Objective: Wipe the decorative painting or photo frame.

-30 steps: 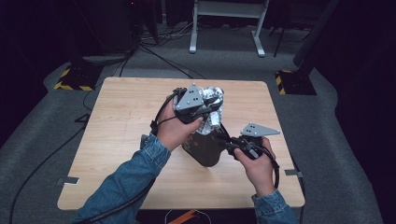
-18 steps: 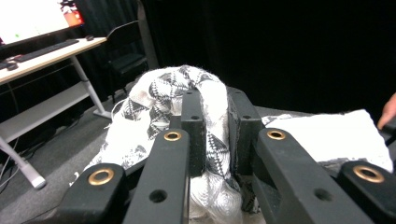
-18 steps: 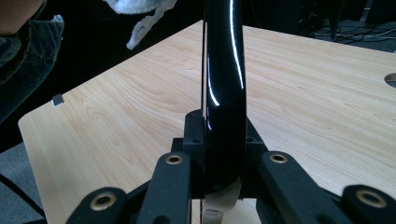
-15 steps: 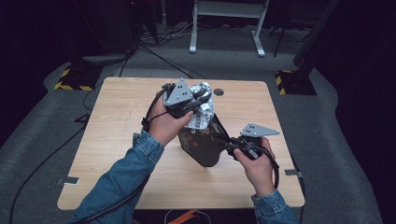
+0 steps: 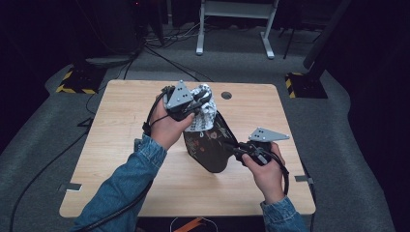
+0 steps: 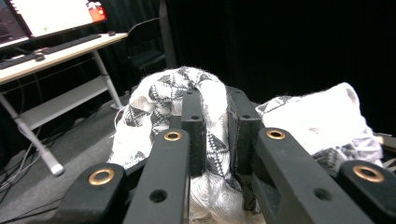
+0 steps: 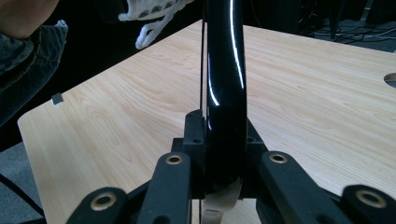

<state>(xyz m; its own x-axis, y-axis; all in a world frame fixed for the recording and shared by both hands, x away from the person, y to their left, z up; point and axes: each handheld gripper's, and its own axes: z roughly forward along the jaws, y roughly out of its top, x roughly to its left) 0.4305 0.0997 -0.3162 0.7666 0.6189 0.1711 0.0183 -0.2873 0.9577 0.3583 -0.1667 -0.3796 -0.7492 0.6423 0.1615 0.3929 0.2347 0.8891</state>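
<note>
Two tools work one job above a pale wooden tabletop (image 5: 121, 145). At left, the left tool (image 5: 200, 104) is clamped on a bunched black-and-white patterned cloth (image 5: 200, 113), its jaws pinching a thick fold between them (image 6: 212, 135), and holds the bundle just over the mouth of a dark bag (image 5: 210, 145), apparently so it can be fed in or drawn out. The bag stands upright near the tabletop's middle, dark with faint small markings, its opening tilted toward the cloth. At right, the right tool (image 5: 239, 151) grips the bag's glossy black edge (image 7: 224, 93), jaws closed narrowly on it, likely to steady the bag and keep its mouth open.
</note>
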